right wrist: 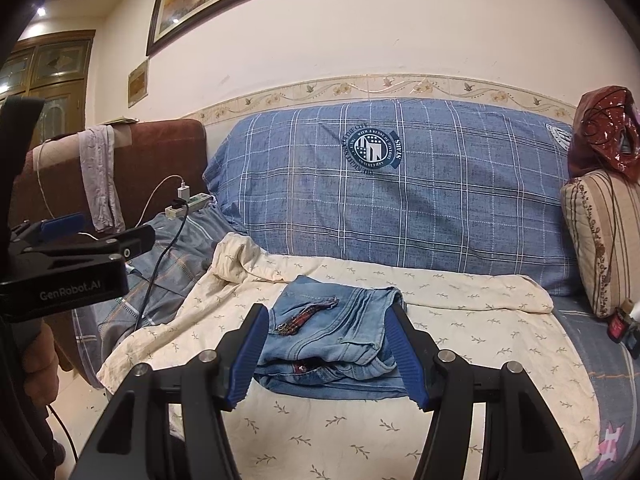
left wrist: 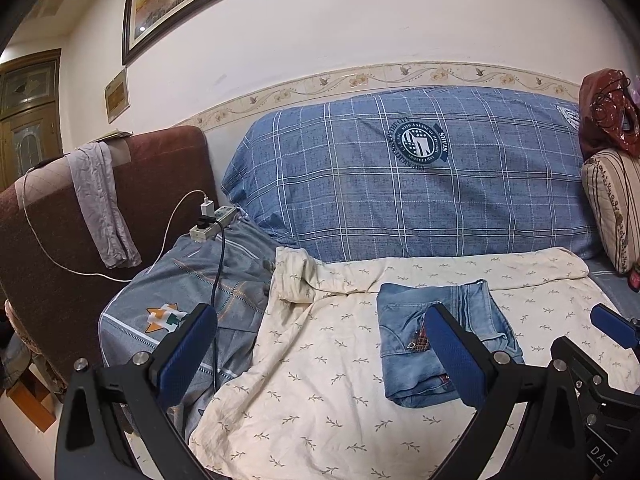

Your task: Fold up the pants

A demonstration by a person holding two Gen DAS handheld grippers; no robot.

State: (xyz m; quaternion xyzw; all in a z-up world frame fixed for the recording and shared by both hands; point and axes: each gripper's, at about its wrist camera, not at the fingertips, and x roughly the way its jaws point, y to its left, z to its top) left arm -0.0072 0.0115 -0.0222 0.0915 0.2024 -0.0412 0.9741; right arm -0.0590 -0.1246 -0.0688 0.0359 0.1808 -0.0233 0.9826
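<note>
**Folded pants sit ahead of the right gripper, off to the right of the left one**

Left wrist view: the left gripper (left wrist: 320, 356) is spread wide and grasps nothing; its fingers (left wrist: 188, 354) frame bare cream sheet (left wrist: 312, 392). The pants (left wrist: 444, 344), pale blue denim already folded into a compact bundle, lie on that sheet to the right of this gripper's centre line, partly behind its right finger. The bundle's long axis runs roughly away from the camera, toward the blue plaid cushion (left wrist: 420, 184). The right gripper (left wrist: 612, 332) shows at the far right edge, beyond the pants. From here the left gripper seems apart from the denim, not touching it.

Right wrist view: the right gripper (right wrist: 328, 354) is also released and empty, its jaws standing open on either side of the pants (right wrist: 332, 340). The bundle lies straight ahead and slightly below, centred in the gap, with its folded near edge toward the camera. Whether the pads (right wrist: 408, 356) touch the cloth cannot be told. The left gripper (right wrist: 80, 248) hangs well off to the left. In my judgement the right hand is nearer, and the fold looks nearly or fully done.
</note>
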